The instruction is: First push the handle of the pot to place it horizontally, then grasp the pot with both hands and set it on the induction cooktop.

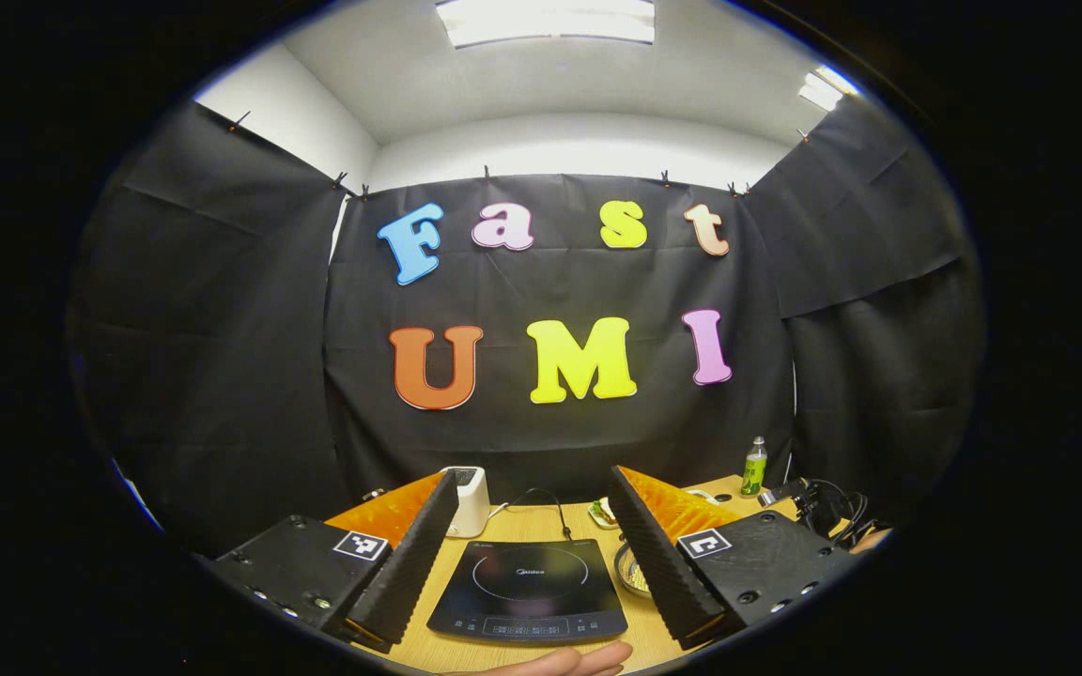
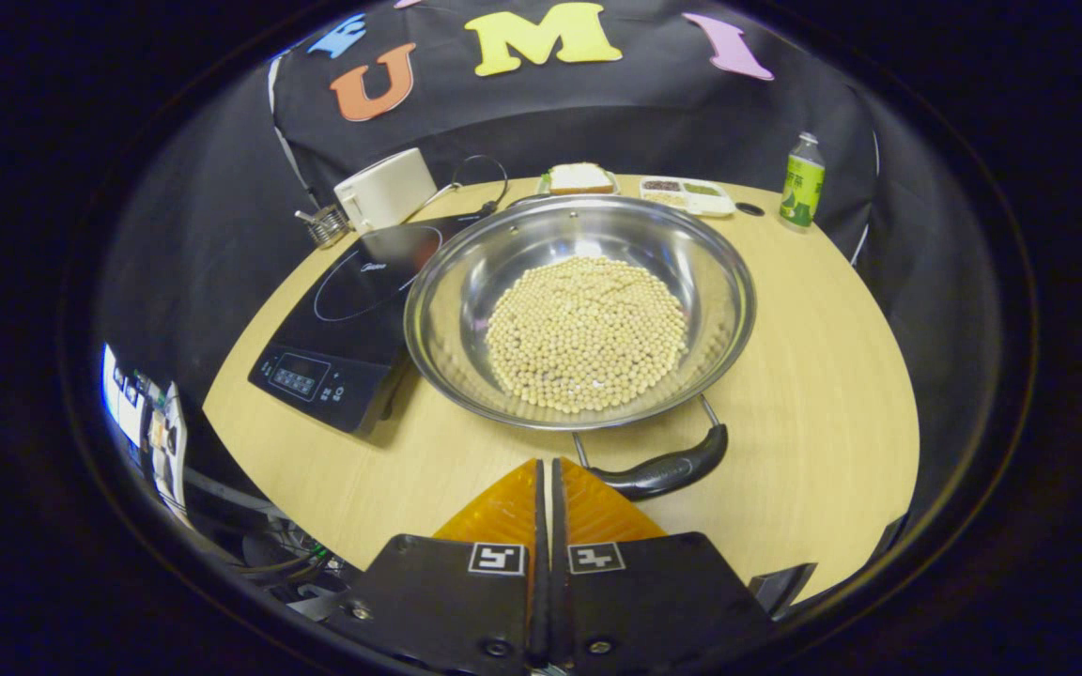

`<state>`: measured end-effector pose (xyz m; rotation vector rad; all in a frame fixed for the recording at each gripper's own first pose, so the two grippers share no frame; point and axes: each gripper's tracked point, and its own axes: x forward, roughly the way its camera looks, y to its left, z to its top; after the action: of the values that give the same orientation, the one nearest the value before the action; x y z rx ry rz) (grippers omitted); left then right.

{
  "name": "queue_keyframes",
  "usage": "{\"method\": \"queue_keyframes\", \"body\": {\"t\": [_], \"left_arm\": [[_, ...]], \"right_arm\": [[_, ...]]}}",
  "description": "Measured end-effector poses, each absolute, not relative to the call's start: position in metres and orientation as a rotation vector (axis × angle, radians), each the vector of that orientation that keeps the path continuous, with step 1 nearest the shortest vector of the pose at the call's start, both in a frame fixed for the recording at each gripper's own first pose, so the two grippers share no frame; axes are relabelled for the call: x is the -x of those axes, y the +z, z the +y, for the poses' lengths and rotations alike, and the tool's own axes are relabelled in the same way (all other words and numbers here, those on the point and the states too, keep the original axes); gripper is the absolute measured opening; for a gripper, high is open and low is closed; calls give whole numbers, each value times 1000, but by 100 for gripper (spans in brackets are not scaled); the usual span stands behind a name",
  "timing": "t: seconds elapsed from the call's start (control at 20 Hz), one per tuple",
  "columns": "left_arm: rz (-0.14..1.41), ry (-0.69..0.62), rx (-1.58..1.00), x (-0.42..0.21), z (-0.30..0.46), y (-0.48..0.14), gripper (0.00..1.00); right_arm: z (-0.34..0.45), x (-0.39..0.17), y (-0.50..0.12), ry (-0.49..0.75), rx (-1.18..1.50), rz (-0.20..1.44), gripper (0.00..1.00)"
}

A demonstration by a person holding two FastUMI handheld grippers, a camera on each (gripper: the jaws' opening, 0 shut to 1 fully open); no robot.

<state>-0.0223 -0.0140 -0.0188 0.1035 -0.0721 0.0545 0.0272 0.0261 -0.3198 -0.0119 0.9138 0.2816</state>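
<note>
Pot (image 2: 581, 310) of beans on worktop (image 2: 813, 376), just right of cooktop (image 2: 353, 310), touching its edge. Handle (image 2: 663, 469) at pot's near rim. Right gripper (image 2: 546, 483) near handle, jaws closed, likely for pushing. Left gripper (image 1: 530, 563) raised above cooktop, jaws wide open, probably waiting for two-handed lift.

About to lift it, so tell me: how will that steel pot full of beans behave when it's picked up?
The pot will probably feel heavy, since beans cover its bottom. Its wide, shallow shape suggests the beans would slide to one side if it tilts. The polished rim looks slippery; the handle seems the surer hold.
</note>
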Motion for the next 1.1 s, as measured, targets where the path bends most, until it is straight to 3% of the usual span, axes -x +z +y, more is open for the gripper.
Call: {"method": "queue_keyframes", "body": {"t": [0.4, 0.6, 0.7, 1.1], "left_arm": [[-75, 45, -102, 24, -13, -22, 96], [-77, 48, -106, 29, -12, -22, 96], [-83, 48, -103, 29, -12, -22, 96], [-83, 24, -61, 38, -9, -24, 96]], "right_arm": [[-34, -54, -312, 190, 45, 908, 4], [-59, -74, -310, 158, 106, 880, 0], [-66, -85, -308, 163, 151, 851, 4], [-92, -134, -308, 112, 239, 790, 1]]}}
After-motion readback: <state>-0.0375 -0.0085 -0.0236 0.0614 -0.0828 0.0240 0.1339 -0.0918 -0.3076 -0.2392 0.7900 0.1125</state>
